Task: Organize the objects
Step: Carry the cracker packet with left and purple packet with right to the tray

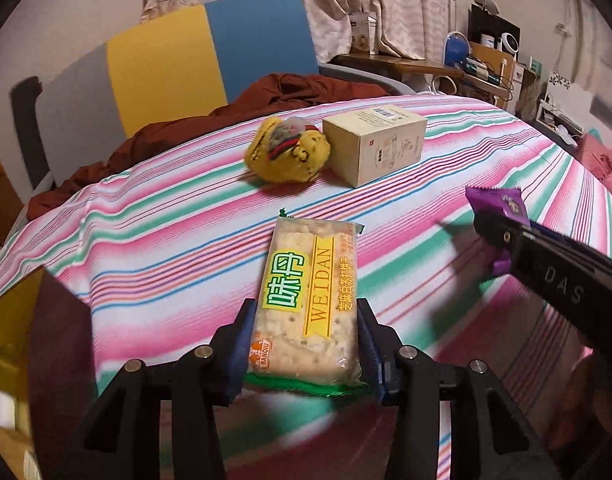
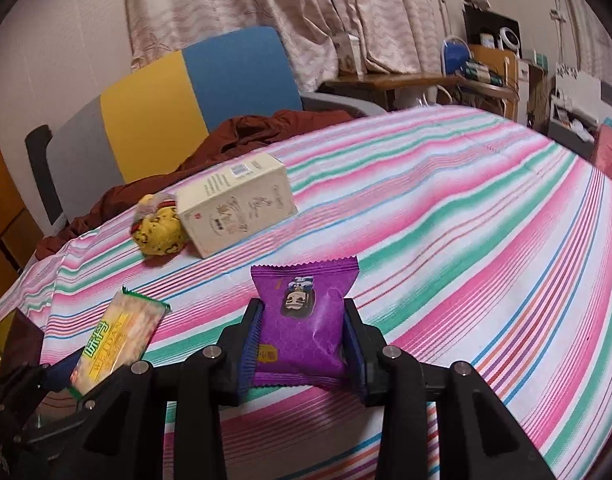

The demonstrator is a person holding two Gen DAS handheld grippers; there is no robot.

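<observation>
The left gripper (image 1: pixel 304 344) pinches a cracker packet (image 1: pixel 306 300) by its long sides, jaws narrow, apparently so it lifts flat; its long axis runs away from the hand toward the far edge of the bed (image 1: pixel 154 264). Beside it the right gripper (image 2: pixel 302 344) clamps a purple snack bag (image 2: pixel 304 320) the same way — sealed end forward. Both seem raised over the near part of the bed. Farther in, near the far edge, a yellow pouch (image 1: pixel 288 150) sits touching a cream box (image 1: pixel 376 146) — probably the gathering spot.
</observation>
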